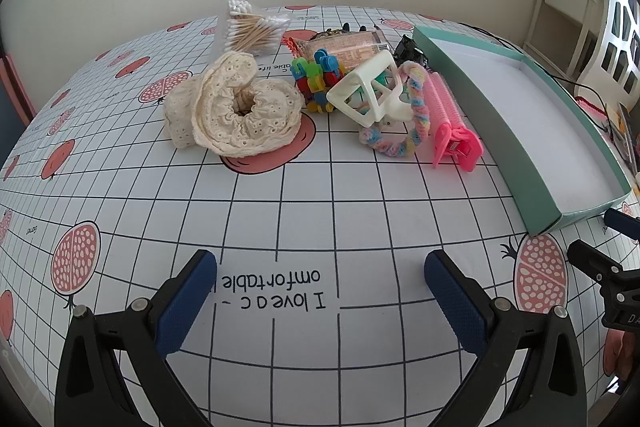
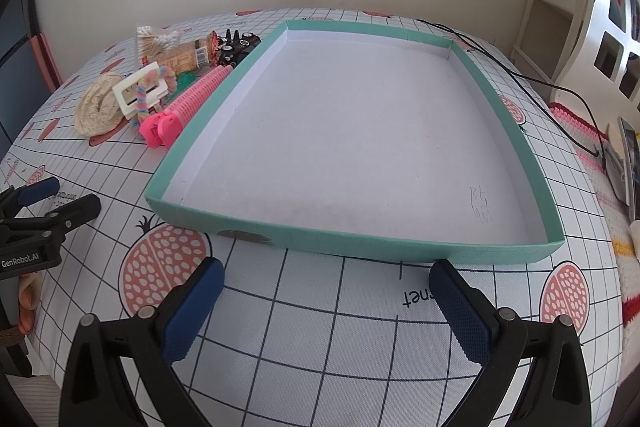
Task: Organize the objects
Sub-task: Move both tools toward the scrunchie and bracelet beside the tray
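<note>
Your left gripper (image 1: 320, 267) stands wide and empty at the frame's bottom; the cream scrunchie (image 1: 240, 107) and pink roller clip (image 1: 448, 119) lie mid-frame beyond. Your right gripper (image 2: 326, 275), equally wide, nearly touches the teal tray (image 2: 360, 243).

The tablecloth (image 1: 280, 227) on the table is showing upside-down print reading "I love a c" and "omfortable", and near the cotton swabs, "able life". In the right wrist view it is showing "rnet". The left hand-held gripper (image 2: 24, 259) is carrying "GenRobot.AI". A barcode is sitting on the clear packet (image 2: 196, 57), digits unreadable.
</note>
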`<state>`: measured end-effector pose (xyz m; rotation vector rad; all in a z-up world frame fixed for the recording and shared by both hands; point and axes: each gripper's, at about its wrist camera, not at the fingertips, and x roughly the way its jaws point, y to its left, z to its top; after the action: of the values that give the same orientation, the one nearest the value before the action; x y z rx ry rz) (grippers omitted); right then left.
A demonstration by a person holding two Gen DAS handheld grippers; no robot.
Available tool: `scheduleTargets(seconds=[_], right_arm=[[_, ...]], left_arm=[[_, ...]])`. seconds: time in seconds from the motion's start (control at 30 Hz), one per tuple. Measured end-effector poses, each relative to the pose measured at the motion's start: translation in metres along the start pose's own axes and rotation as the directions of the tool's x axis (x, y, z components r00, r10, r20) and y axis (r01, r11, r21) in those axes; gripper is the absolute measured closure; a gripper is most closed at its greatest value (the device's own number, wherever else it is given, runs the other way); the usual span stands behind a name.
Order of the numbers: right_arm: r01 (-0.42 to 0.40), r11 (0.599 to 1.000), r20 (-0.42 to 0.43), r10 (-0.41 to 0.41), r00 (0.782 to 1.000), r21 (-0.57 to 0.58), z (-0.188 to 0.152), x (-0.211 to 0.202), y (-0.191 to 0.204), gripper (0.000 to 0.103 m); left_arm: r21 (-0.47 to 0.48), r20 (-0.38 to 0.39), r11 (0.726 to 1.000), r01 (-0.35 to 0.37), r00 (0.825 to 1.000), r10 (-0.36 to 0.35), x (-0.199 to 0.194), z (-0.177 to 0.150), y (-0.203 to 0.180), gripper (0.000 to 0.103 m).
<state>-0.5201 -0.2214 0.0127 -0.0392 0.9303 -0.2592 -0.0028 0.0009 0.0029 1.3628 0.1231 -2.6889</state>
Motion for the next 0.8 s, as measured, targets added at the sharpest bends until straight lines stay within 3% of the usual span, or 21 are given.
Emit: scheduleTargets(seconds=[0.17, 0.43, 0.67, 0.8], right_arm=[[0.0, 1.0, 0.0, 0.0, 1.0, 0.001, 0.0, 0.0, 0.0, 0.0], [-0.017, 1.0, 0.006, 0.017, 1.0, -0.003, 0.0, -0.004, 0.001, 0.0], [0.003, 0.999, 0.121, 0.004, 0.993, -0.053, 0.012, -0.042, 0.011, 0.0], [-0.043, 0.998, 0.15, 0.05, 0.987, -0.045, 0.04, -0.062, 0.01, 0.001]], left_arm=[[-0.055, -0.001, 0.997, -0.06, 0.998, 0.06, 0.0, -0.001, 0.0, 0.0], [-0.071, -0.004, 0.996, -0.053, 0.999, 0.053, -0.001, 0.001, 0.002, 0.0], [-0.091, 0.064, 0.995, -0.034, 0.997, 0.039, -0.03, 0.022, 0.006, 0.0], [-0.123, 0.08, 0.992, -0.036, 0.996, 0.046, -0.045, 0.05, 0.016, 0.0]])
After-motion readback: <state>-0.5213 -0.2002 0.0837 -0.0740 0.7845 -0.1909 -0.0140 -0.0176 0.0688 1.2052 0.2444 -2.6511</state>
